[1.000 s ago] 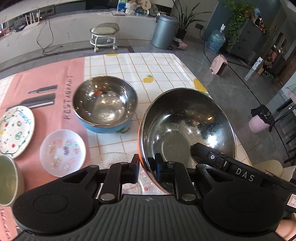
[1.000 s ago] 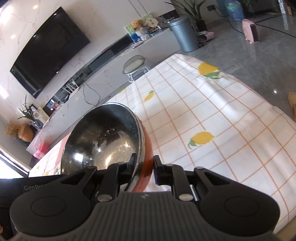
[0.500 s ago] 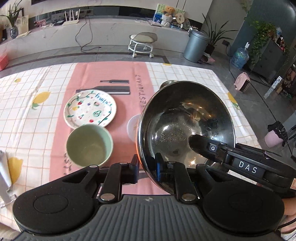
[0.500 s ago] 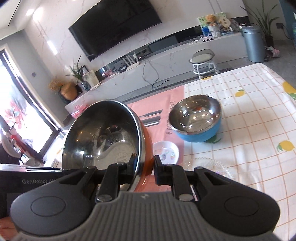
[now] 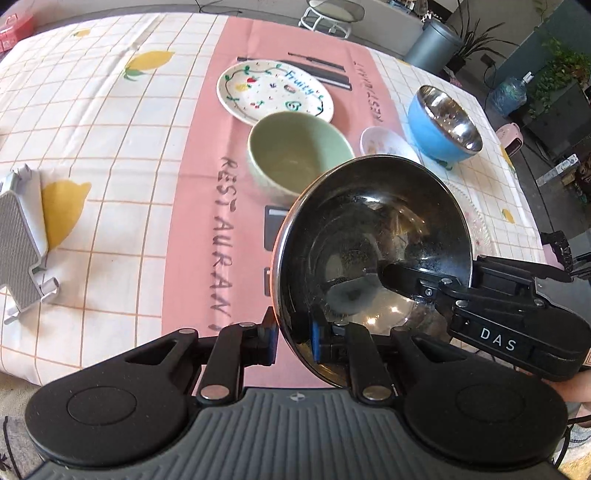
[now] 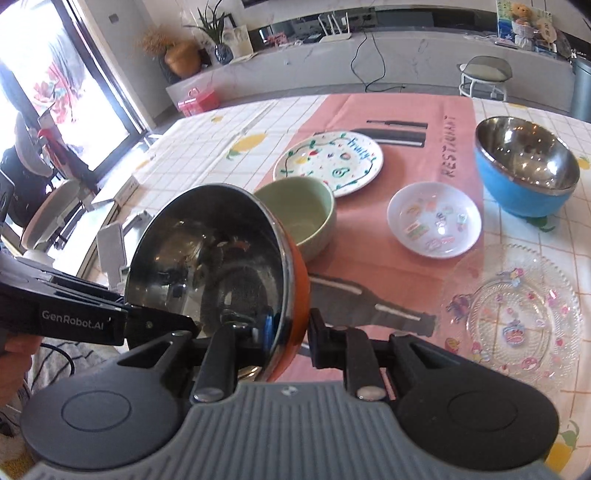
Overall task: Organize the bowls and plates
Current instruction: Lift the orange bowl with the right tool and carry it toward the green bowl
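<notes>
Both grippers, left gripper (image 5: 291,341) and right gripper (image 6: 286,341), jaws clamped on orange steel bowl (image 5: 373,254) rim, lower centre. Green bowl (image 5: 299,155) just behind it, fruit plate (image 5: 273,90) and blue bowl (image 5: 443,125) upper right on counter (image 5: 110,147).

Home living/dining rm. Landmark: dining table (image 6: 229,122) w/ lemon-check cloth and a pink "RESTAURANT" runner (image 5: 207,155). Beyond table's far edge: long low white media unit (image 6: 406,74) w/ router, cables, teddy bear, potted plant (image 6: 216,33); round stool (image 6: 484,74) just in front of it. Off table's left side: big glass door (image 6: 55,85). Off its right: grey bin (image 5: 432,44), water jug (image 5: 508,96), tiled floor.
</notes>
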Tool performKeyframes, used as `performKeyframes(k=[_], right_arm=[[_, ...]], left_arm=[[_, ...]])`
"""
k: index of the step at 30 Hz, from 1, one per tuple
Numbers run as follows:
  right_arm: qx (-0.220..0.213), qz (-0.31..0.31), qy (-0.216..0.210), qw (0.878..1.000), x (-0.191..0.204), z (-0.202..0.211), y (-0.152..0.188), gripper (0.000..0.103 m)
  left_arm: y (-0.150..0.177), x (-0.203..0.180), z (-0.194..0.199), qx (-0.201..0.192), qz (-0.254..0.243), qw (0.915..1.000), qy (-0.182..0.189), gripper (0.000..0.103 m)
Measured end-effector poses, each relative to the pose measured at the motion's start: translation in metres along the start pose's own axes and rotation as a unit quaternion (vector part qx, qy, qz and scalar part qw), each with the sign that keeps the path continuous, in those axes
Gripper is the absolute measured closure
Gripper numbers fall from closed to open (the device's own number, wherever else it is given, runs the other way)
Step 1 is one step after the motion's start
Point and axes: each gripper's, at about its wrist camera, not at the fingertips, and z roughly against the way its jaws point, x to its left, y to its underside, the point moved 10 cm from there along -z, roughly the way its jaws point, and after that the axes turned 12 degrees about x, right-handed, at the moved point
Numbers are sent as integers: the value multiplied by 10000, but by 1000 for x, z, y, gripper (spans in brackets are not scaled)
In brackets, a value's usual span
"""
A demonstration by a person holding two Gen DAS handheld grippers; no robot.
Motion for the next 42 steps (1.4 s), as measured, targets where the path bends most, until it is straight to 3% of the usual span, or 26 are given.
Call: performKeyframes(k=[5, 15, 23, 28, 32, 38, 42], right_arm=[[325, -127, -70, 9994, 3, -21, 12, 85], [526, -407, -120, 9977, -7, -41, 12, 85], [431, -993, -479, 9930, -21, -45, 5, 85], [153, -1141, -419, 9925, -28, -44, -4, 87], [220, -1070, -458, 9930, -23, -45, -2, 87], [394, -953, -538, 9932, -15, -47, 5, 86], [557, -842, -601, 9931, -9, -49, 10, 86]], left_arm=[[10, 14, -17, 279, 52, 9993, 252, 84], [9, 26, -25, 132, 217, 9988, 426, 84], [-3, 32, -21, -112, 529, 9957, 752, 83], [-8, 33, -20, -257, 657, 9937, 870, 83], [-4, 33, -16, -306, 552, 9943, 855, 83], [4, 45, -13, -178, 680, 9884, 1343, 79], [4, 49, -10, -227, 733, 9873, 1391, 79]])
